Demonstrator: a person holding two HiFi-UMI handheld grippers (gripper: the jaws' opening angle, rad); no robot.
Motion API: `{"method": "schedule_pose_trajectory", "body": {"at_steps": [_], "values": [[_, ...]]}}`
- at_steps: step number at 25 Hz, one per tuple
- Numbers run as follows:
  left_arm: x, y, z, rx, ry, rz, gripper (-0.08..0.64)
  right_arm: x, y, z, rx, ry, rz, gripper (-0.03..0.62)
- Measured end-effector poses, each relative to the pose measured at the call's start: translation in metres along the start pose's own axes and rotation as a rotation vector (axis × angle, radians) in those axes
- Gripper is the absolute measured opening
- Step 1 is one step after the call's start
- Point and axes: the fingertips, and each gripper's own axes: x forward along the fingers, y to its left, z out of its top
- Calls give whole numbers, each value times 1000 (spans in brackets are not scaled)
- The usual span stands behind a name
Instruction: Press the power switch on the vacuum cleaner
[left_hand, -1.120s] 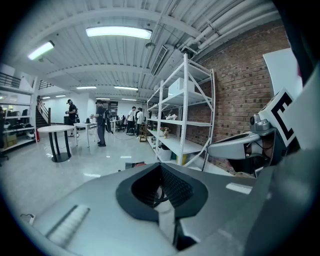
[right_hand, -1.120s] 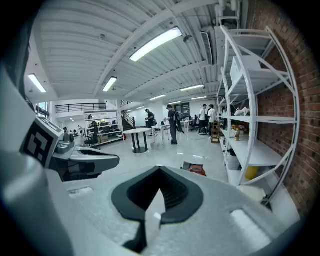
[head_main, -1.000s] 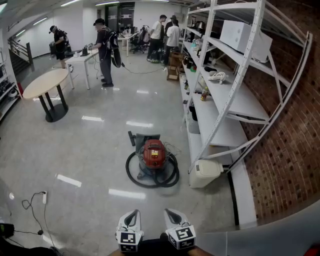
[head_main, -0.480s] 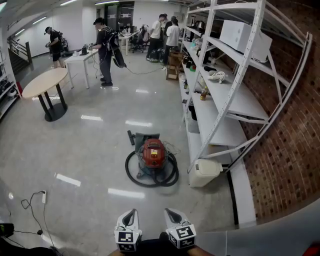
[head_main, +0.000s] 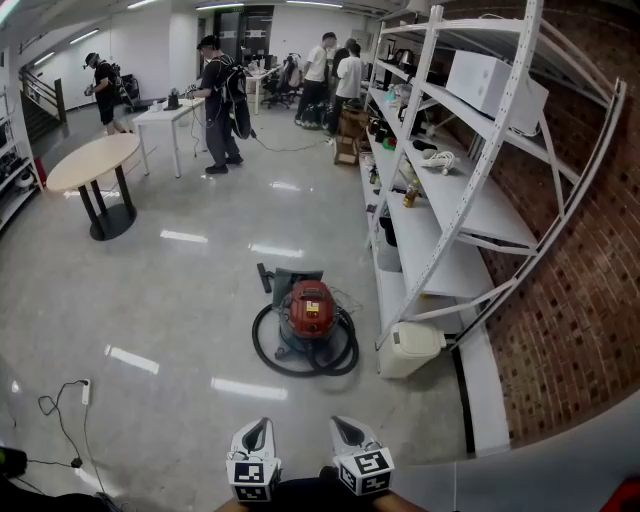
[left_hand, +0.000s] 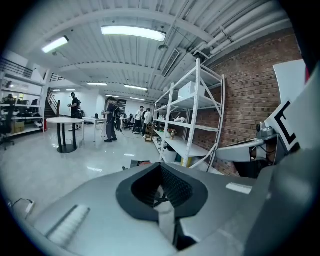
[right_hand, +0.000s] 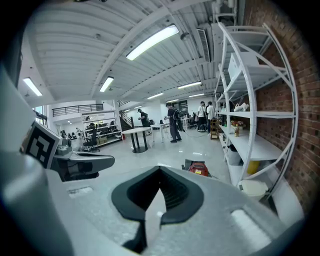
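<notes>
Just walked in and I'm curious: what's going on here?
A person holds the left gripper and the right gripper, both shut and empty. The red vacuum cleaner sits on the floor ahead, beside the white shelving, well out of reach. Nothing touches it yet.

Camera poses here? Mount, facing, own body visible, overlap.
Head view: on the head, steeply down at the red canister vacuum cleaner; left gripper and right gripper at bottom edge.
Left gripper view: rides the left gripper, along its shut jaws towards white metal shelving; right gripper at right.
Right gripper view: rides the right gripper, along its shut jaws; left gripper at left.
Shared: head and right gripper views show the vacuum cleaner.
</notes>
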Motion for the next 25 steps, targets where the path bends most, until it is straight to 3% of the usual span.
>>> {"method": "schedule_pose_trajectory", "body": {"at_steps": [8, 19, 25], "values": [[-13, 29, 2, -33, -23, -19, 15, 11, 31, 2, -17, 5, -17, -8], [-27, 75, -3, -17, -29, 4, 15, 27, 60, 11, -32, 11, -45, -8], [-25, 78, 1, -79, -12, -2, 15, 36, 62, 11, -43, 22, -31, -8]]}}
